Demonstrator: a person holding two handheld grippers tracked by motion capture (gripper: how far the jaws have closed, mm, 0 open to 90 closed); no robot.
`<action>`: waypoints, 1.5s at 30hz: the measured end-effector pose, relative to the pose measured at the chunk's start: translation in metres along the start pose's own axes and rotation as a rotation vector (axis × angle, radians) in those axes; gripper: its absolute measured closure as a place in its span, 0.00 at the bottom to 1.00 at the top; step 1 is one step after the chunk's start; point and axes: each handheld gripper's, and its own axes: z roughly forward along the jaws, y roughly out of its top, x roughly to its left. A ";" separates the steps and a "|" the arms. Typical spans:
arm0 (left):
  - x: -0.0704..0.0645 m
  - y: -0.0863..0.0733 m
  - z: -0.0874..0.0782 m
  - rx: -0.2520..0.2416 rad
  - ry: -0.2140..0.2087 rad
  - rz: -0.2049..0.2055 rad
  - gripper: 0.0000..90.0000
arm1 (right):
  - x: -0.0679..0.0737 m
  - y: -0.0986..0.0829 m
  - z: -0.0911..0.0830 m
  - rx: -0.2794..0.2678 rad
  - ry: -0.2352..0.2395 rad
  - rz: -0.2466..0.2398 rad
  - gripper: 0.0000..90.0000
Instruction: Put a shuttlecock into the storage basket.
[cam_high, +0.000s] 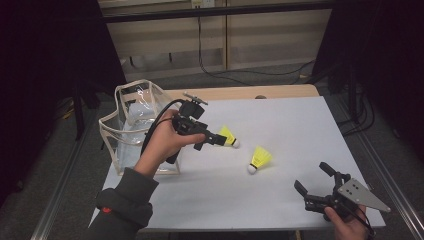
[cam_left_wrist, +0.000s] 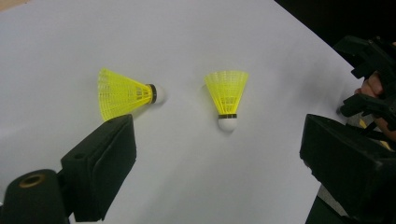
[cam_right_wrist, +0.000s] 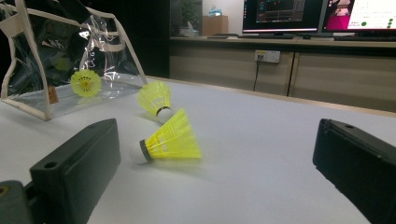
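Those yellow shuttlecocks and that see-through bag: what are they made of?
The shuttlecocks look like plastic: each skirt is a moulded yellow mesh, with a white rounded tip that may be foam or cork. The bag looks like clear, glossy vinyl, since it creases and catches glare, edged with what seems pale fabric trim.

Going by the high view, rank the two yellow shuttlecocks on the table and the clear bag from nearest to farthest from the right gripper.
From the right gripper, at the table's near right corner:
1. The shuttlecock near the table's middle, lying up and left of the gripper.
2. The shuttlecock by the left gripper, farther left, just off that gripper's jaws.
3. The clear bag, at the table's left edge.
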 end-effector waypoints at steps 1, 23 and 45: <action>0.000 -0.001 0.001 0.000 0.000 0.000 0.12 | 0.000 0.000 0.000 0.001 0.000 -0.002 0.01; -0.008 -0.011 0.022 0.007 -0.025 0.051 0.11 | 0.000 0.000 -0.002 0.000 0.000 0.001 0.01; -0.011 -0.022 0.044 -0.001 -0.024 0.063 0.11 | 0.000 0.000 0.000 0.000 0.002 0.000 0.01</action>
